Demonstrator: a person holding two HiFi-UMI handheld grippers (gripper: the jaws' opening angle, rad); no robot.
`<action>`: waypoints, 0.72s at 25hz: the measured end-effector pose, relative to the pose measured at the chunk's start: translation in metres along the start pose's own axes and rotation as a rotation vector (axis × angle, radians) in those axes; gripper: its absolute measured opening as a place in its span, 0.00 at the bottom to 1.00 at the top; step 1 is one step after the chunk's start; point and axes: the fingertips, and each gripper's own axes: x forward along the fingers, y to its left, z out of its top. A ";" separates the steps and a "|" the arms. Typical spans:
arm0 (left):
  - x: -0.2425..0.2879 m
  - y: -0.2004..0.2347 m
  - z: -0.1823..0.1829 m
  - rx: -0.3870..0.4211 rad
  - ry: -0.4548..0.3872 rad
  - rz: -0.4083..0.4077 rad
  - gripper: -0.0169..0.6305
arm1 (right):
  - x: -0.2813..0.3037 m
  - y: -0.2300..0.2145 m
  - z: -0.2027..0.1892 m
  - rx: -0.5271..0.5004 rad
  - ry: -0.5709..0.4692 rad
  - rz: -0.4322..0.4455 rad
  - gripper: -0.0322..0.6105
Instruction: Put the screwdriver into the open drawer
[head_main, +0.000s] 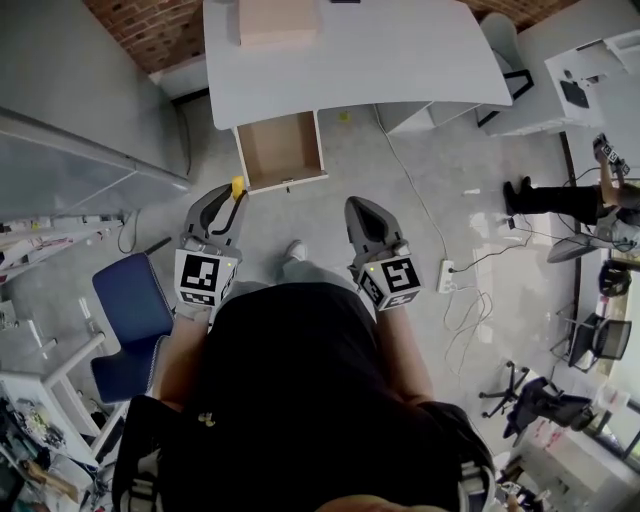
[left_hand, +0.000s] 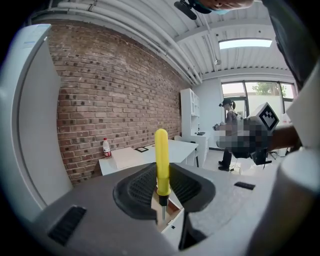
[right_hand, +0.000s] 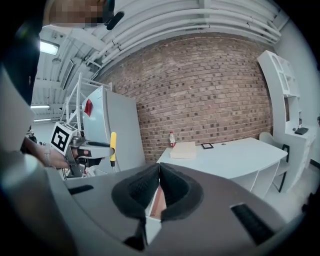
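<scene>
So, left gripper (head_main: 230, 203) pinches the screwdriver (left_hand: 161, 162) upright, right gripper (right_hand: 159, 184) pressed shut alongside.

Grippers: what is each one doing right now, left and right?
Left gripper: shut on the yellow-handled screwdriver, which stands upright between its jaws.
Right gripper: shut, jaws together with nothing between them.

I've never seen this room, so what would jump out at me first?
The bright yellow screwdriver stands out most, clamped handle-up in the left hand-held gripper. Just ahead of it in the head view, an empty brown-lined drawer hangs open under the white table. The right hand-held gripper is shut on nothing, with a big red brick wall behind it.
</scene>
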 end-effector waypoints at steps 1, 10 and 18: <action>0.007 -0.003 -0.001 -0.003 0.012 -0.008 0.15 | 0.001 -0.006 -0.001 0.006 0.002 -0.002 0.07; 0.061 -0.028 -0.019 -0.019 0.099 -0.121 0.15 | 0.008 -0.038 -0.014 0.049 0.030 -0.033 0.07; 0.123 -0.021 -0.024 -0.054 0.162 -0.236 0.15 | 0.031 -0.074 -0.020 0.095 0.078 -0.113 0.07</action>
